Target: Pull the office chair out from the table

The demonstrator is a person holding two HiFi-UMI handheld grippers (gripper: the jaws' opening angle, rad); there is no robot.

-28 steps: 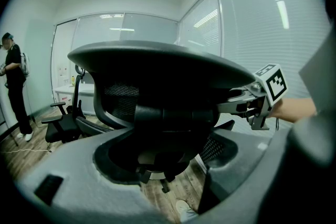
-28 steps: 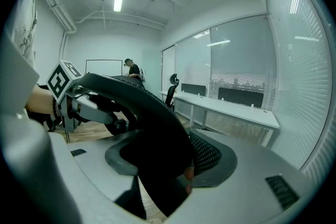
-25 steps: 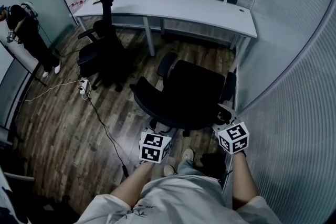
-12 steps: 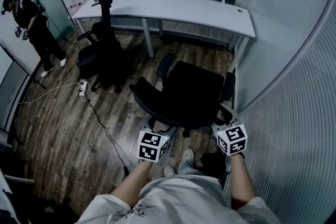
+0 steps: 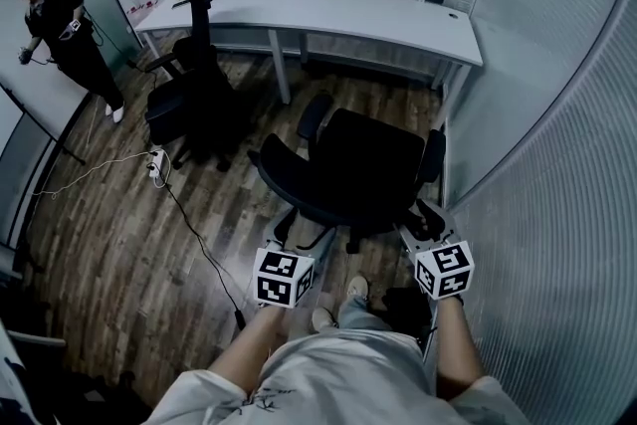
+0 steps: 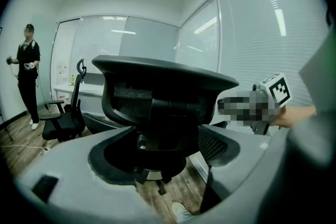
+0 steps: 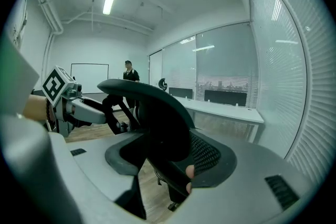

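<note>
**Item:** 1 black mesh-backed office chair [image 5: 348, 169].

**Location:** stands clear of the long white worktop [image 5: 328, 13]. The seat is wholly out from under it, and the backrest is turned away from the worktop.

**Left hand-held gripper [image 5: 291, 254]:** sits behind the backrest, on the side away from the worktop. Its jaws are spread and released, with the chair's central spine in line with the gap.

**Right hand-held gripper [image 5: 426, 232]:** on the same side, nearer the worktop's glass-wall end. Its jaws are spread with the backrest's edge lying between them, apparently unclamped.

**Status (judged):** the pull looks largely complete.

**Handling:**
- If more clearance is wanted, close both grippers on the backrest rim first.
- Draw evenly and straight away from the worktop so the castors roll and the seat does not swivel.
- Stop short of the person's shoes.

**Also present:**
- 1 second black chair [image 5: 189, 100], near the worktop's opposite end.
- 1 standing person [image 5: 65, 30], beyond that end.
</note>
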